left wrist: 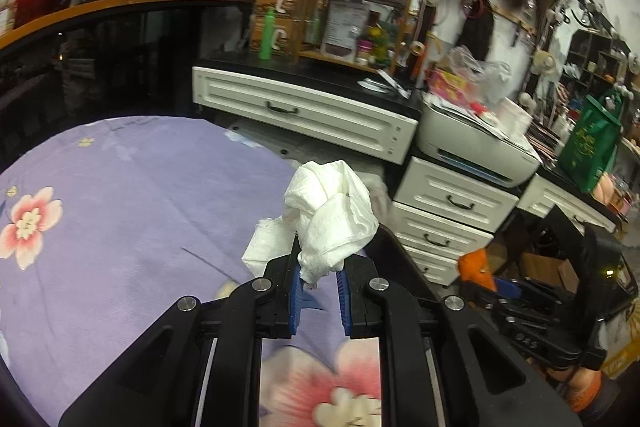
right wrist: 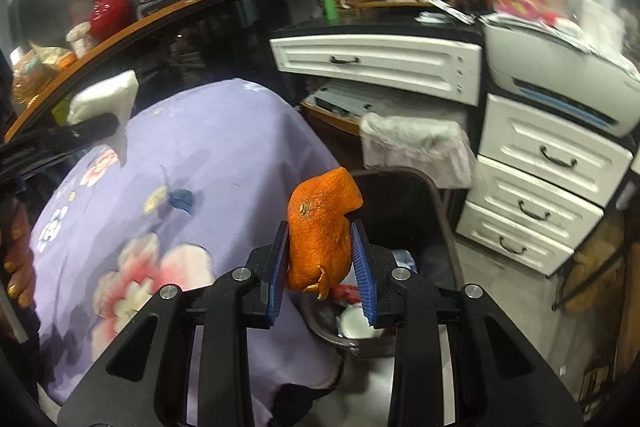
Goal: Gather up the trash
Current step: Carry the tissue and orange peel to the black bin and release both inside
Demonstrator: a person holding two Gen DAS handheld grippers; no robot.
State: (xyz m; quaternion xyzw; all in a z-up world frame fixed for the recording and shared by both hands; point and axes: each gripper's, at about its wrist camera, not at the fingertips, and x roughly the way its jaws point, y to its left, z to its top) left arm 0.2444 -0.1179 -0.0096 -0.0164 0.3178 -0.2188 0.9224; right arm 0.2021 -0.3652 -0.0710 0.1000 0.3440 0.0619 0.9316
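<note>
In the left wrist view, a lilac flowered cloth point(left wrist: 120, 211) covers the desk from nine o'clock to the centre. The left tongs point(left wrist: 319, 281) rise from six o'clock, their blue pads point(left wrist: 295, 291) clamped on the lower end of a crumpled white paper towel point(left wrist: 330, 215), which stands above the fingertips at the middle of the frame. A white drawer unit point(left wrist: 444, 211) sits at three o'clock, with a white printer point(left wrist: 476, 143) on top of it and a green bag point(left wrist: 592, 143) further right.

In the right wrist view, the same cloth point(right wrist: 192, 187) fills the area from eight o'clock to the centre, and the other tongs with their white towel point(right wrist: 108, 99) show at nine o'clock. The right tongs point(right wrist: 322, 267) come up from six o'clock, pressed against both sides of a piece of orange peel point(right wrist: 320, 231). Behind and below the peel, toward four o'clock, a dark trash bin point(right wrist: 432, 195) stands open beside the desk, with white and red scraps inside. White drawers point(right wrist: 548, 163) are at three o'clock.
</note>
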